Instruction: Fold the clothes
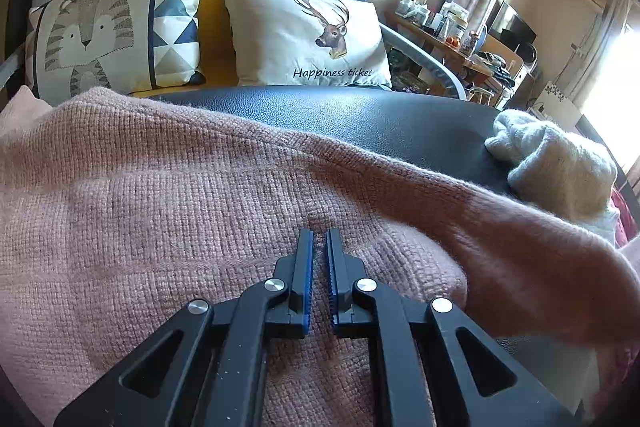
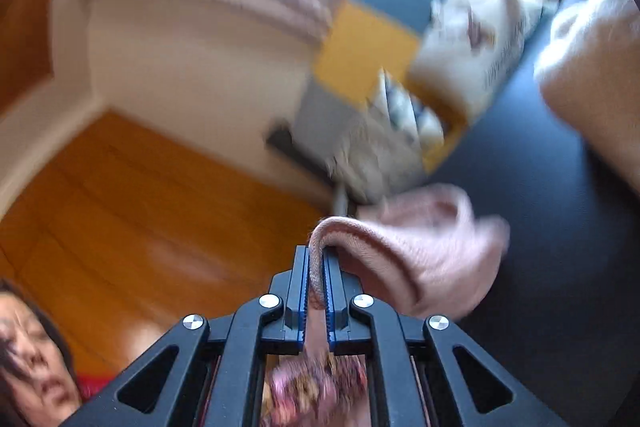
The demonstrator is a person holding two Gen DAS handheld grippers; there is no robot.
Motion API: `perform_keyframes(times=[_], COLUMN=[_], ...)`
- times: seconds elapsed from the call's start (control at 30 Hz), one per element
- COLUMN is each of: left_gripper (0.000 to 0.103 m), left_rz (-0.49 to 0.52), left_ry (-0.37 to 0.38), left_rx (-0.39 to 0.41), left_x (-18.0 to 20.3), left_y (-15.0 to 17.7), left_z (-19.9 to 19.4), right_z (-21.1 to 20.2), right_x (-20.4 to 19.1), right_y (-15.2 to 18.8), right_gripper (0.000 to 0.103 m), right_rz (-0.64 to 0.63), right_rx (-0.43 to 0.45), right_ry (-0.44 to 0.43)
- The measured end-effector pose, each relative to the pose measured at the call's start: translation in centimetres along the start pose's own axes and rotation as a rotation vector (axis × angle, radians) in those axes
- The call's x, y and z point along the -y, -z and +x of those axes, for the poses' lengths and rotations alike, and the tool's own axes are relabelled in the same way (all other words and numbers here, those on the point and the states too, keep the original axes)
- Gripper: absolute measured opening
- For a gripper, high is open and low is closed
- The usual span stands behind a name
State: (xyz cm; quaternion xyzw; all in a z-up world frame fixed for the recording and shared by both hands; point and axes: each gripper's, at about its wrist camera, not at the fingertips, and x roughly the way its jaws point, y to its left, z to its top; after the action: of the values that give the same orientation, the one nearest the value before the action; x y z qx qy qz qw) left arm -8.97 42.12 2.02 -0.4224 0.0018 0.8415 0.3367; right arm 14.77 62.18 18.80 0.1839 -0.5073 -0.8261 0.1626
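Observation:
A pink knitted sweater (image 1: 168,187) lies spread over a black leather surface (image 1: 360,115) and fills most of the left wrist view. My left gripper (image 1: 320,239) rests on the knit with its jaws nearly closed, a narrow gap between them, and a little knit sits in that gap. One sleeve (image 1: 540,259) runs off to the right. My right gripper (image 2: 316,255) is shut on a pink sleeve end (image 2: 412,251) and holds it lifted above the black surface (image 2: 540,207). The right wrist view is tilted and blurred.
A cream fuzzy garment (image 1: 556,163) lies bunched at the right end of the black surface. Behind it stands a sofa with a tiger cushion (image 1: 116,31) and a deer cushion (image 1: 308,35). A cluttered wooden desk (image 1: 460,35) stands at the right. A person's face (image 2: 32,359) shows low left.

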Motion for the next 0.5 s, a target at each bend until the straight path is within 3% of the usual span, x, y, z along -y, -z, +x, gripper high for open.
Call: perform_keyframes(times=[0.07,0.17,0.23,0.33,0.4,0.5], left_gripper=[0.007,0.007,0.007,0.007,0.007,0.007], left_rz=[-0.003,-0.006,-0.010,-0.009,-0.008,-0.009], left_ry=[0.003,0.008,0.013,0.012,0.012,0.013], left_rx=[0.000,0.001,0.001,0.002,0.002,0.002], left_x=[-0.1,-0.2,-0.3,-0.2,-0.2,-0.2], left_y=[0.0,0.0,0.0,0.0,0.0,0.0], left_z=[0.0,0.0,0.0,0.1,0.1,0.1], right_z=[-1.2,-2.3,-2.4,-2.1,-1.6,-0.8], right_x=[1.9,7.0,10.7,13.9,14.1,10.7], right_y=[-1.1,-1.4,-0.9,0.1,0.8,2.2], right_gripper=[0.006,0.006,0.006,0.009,0.012,0.024], right_rz=[0.026,0.114,0.173,0.190,0.126,-0.112], right_rx=[0.135,0.232,0.236,0.198,0.155,0.128], right_ry=[0.086,0.335,0.506,0.667,0.732,0.886])
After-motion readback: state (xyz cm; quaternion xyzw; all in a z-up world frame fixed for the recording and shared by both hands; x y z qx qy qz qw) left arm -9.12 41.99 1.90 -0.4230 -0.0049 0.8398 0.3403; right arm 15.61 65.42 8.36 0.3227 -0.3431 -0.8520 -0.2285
